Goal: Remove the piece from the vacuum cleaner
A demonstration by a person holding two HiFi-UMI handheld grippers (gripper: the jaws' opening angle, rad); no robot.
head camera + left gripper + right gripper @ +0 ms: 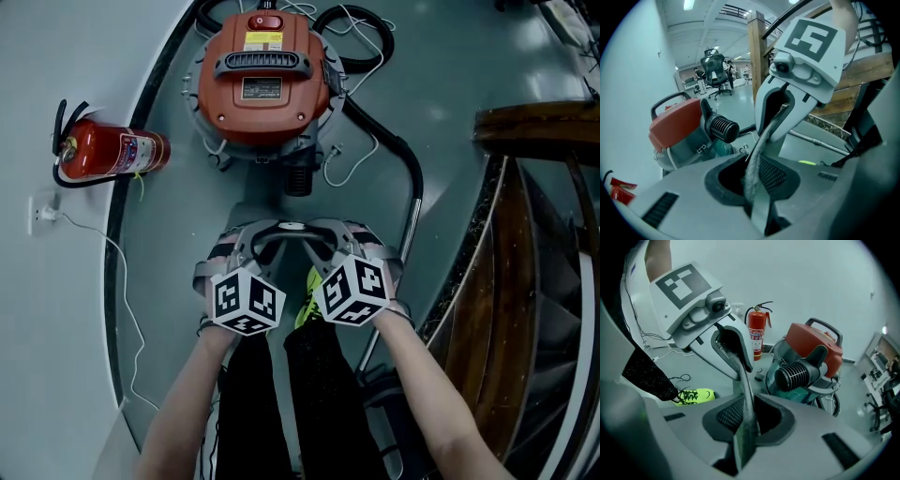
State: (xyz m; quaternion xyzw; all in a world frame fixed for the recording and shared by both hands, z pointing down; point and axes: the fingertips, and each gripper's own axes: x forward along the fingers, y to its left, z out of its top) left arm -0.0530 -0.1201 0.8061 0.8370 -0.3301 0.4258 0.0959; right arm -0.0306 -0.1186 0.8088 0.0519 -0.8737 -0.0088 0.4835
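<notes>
To my left a red fire extinguisher (pixel 108 152) stands upright against the pale wall (pixel 47 328), just beside a wall socket (pixel 42 214) with a thin white cable (pixel 123 281) trailing down. A neon-yellow shoe (pixel 307 298) rests on the grey floor (pixel 169 244). At my right rises a wooden staircase (pixel 539 127). Far off stands a black office chair (pixel 715 70), perhaps among desks.

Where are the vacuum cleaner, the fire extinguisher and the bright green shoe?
vacuum cleaner (pixel 264 112), head view, on its orange lid.
fire extinguisher (pixel 105 152), head view, on its red body.
green shoe (pixel 696 396), right gripper view, on its side.
</notes>
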